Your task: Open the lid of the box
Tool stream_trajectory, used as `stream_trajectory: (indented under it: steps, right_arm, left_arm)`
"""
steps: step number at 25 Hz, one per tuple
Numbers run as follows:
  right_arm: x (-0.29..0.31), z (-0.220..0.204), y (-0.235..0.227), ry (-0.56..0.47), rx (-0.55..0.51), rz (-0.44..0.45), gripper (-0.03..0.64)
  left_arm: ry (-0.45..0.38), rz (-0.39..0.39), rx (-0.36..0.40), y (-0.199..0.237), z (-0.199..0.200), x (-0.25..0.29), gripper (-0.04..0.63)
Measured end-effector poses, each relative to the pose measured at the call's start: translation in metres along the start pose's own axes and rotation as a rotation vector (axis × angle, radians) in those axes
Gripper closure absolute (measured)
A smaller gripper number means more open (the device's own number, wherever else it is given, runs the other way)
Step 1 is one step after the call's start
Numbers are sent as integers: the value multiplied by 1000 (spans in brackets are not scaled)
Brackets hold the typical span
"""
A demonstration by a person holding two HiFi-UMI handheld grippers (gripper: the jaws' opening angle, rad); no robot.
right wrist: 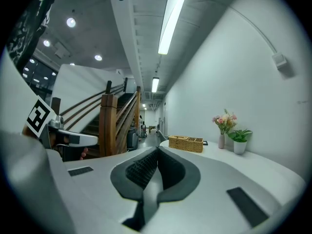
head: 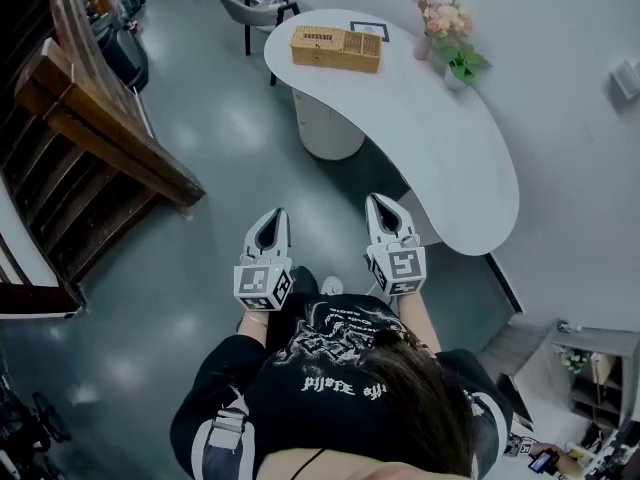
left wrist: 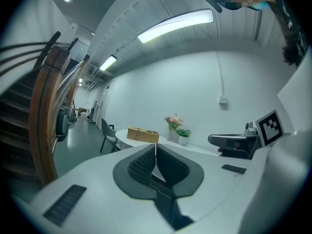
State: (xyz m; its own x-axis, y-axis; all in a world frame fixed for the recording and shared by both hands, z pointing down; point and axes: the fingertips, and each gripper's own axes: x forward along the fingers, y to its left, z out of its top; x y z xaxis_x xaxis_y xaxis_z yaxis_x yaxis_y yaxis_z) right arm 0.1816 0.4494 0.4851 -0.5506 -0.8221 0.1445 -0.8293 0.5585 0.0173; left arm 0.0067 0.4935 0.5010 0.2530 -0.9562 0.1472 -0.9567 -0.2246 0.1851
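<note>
Wicker box (head: 335, 48) on white bench (head: 440, 158), pink flowers (head: 443, 16) near, wooden staircase (head: 100, 138) leftward, left hand-held gripper (head: 272, 216) and right hand-held gripper (head: 380, 201) both closed, empty

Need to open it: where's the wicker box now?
Head view: the wicker box sits at the far end of the white table, left of the flowers.
</note>
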Motion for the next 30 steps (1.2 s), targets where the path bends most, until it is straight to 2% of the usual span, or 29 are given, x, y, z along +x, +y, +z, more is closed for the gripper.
stream_trajectory:
  steps: [5, 12, 19, 25, 30]
  right_arm:
    - [5, 2, -2, 15, -32, 26, 591]
    - [36, 6, -15, 19, -18, 15, 591]
    - [89, 10, -32, 25, 38, -5, 591]
    - [139, 21, -40, 24, 20, -34, 591]
    - [175, 30, -53, 23, 32, -93, 591]
  left_arm:
    - [10, -14, -6, -8, -4, 7, 571]
    - [32, -25, -4, 9, -2, 39, 571]
    - [31, -48, 17, 42, 19, 88, 571]
    - [36, -86, 13, 77, 31, 134, 571]
    - [33, -139, 21, 104, 47, 176, 571]
